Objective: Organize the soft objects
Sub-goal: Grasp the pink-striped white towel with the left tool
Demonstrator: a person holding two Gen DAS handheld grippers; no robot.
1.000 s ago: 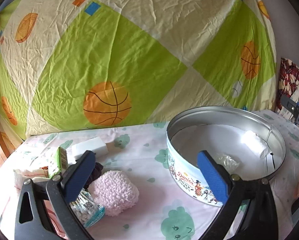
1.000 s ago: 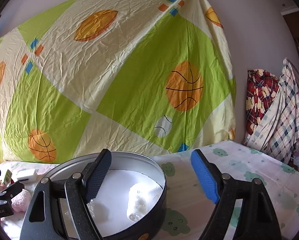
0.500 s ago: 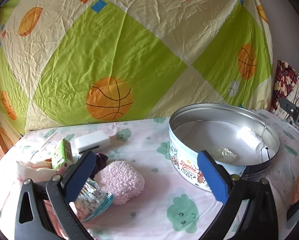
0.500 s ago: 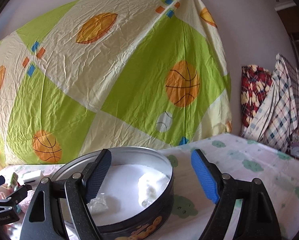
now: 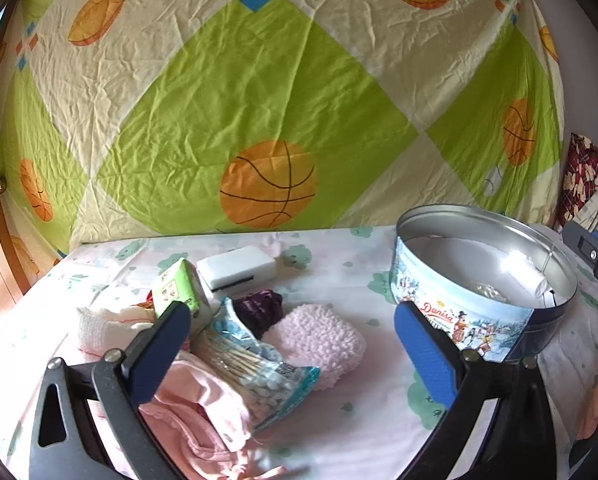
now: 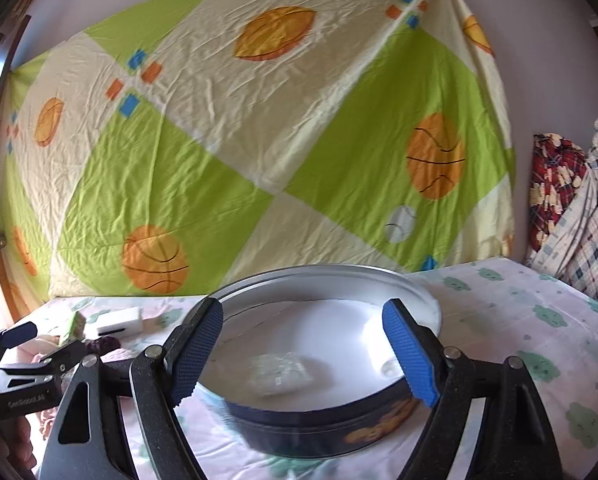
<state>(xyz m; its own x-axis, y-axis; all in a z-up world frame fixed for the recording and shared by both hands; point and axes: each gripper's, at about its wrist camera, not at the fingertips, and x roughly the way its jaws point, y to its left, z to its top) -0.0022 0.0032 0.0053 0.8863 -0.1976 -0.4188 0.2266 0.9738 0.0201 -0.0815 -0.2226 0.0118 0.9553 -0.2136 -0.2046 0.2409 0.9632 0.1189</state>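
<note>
While both tongs gape, L tongs (image 5: 291, 344) (empty), cookie tin (image 5: 451, 316).

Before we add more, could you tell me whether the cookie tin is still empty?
Not empty. The open cookie tin already holds a white roll and a small clear packet on its floor.

- 1 round metal cookie tin (image 5: 459, 320), open, holding 2 items: 1 white rolled cloth (image 5: 525, 272), 1 clear crinkled plastic packet (image 6: 279, 372)
- 1 fluffy pink sock (image 5: 319, 338)
- 1 dark purple cloth (image 5: 259, 308)
- 1 bag of cotton swabs (image 5: 255, 372)
- 1 green-and-white carton (image 5: 177, 292)
- 1 white rectangular box (image 5: 237, 266)
- 1 pale pink garment (image 5: 203, 412)
- 1 white knitted cloth (image 5: 107, 326)
</note>
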